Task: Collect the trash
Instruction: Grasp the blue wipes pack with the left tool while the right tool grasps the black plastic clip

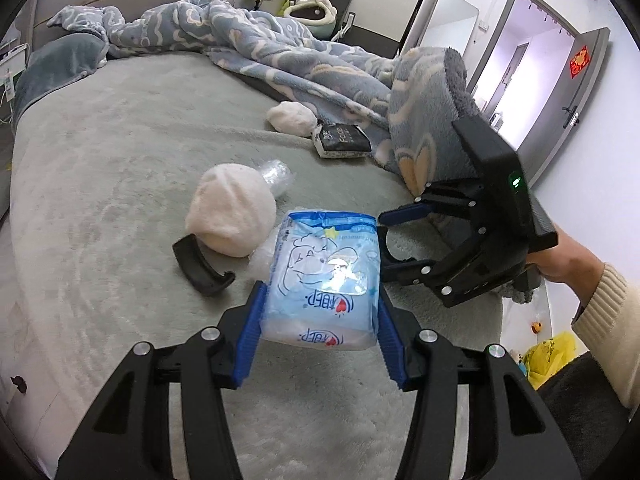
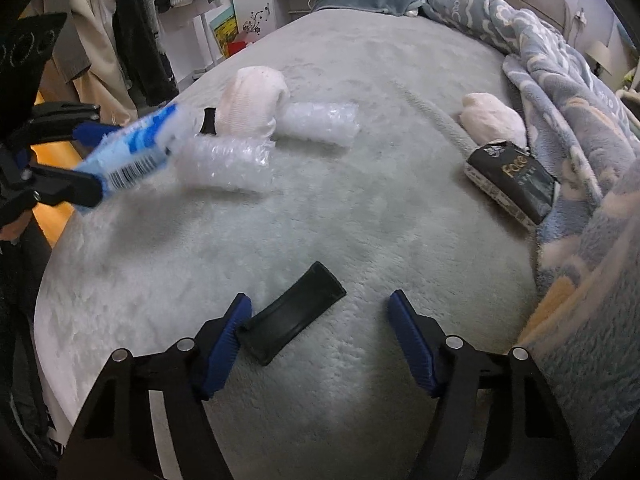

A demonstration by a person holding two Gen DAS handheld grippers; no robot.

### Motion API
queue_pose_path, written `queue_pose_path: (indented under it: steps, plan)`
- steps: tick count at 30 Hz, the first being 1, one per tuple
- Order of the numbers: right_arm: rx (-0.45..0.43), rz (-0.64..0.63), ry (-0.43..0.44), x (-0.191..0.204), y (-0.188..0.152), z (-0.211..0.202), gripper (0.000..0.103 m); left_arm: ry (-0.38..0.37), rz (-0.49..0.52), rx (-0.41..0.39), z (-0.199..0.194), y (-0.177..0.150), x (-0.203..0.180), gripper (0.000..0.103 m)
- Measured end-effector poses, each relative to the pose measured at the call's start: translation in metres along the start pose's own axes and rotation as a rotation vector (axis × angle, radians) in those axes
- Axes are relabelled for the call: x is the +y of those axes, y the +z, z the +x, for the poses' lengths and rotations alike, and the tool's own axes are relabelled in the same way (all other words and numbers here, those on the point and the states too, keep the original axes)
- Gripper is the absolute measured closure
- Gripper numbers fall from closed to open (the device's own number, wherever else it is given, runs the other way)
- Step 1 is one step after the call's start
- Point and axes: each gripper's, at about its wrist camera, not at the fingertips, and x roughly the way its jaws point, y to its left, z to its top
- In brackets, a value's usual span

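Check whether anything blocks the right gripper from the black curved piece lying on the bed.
Nothing visible does. The black curved piece lies on bare bed cover, one end beside a finger of the open right gripper. The bubble wrap lies farther off.

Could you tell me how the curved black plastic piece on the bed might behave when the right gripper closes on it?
The curved black piece looks stiff, thin and probably light. Its smooth, bowed surface might slip or rock between the right gripper's pads.
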Motion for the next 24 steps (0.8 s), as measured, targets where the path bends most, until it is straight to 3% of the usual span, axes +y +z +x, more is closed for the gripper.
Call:
queue_pose_path:
  steps: [14,24]
  plan:
    - [0.013,0.004,0.014,0.008,0.006,0.002,0.06,0.015,-0.022,-0.035,-0.023,-0.001,0.01,0.048]
    - [-0.001,0.057,-0.033,0.018,0.007,-0.007,0.067,0.028,-0.06,-0.082,-0.053,-0.006,0.025,0.048]
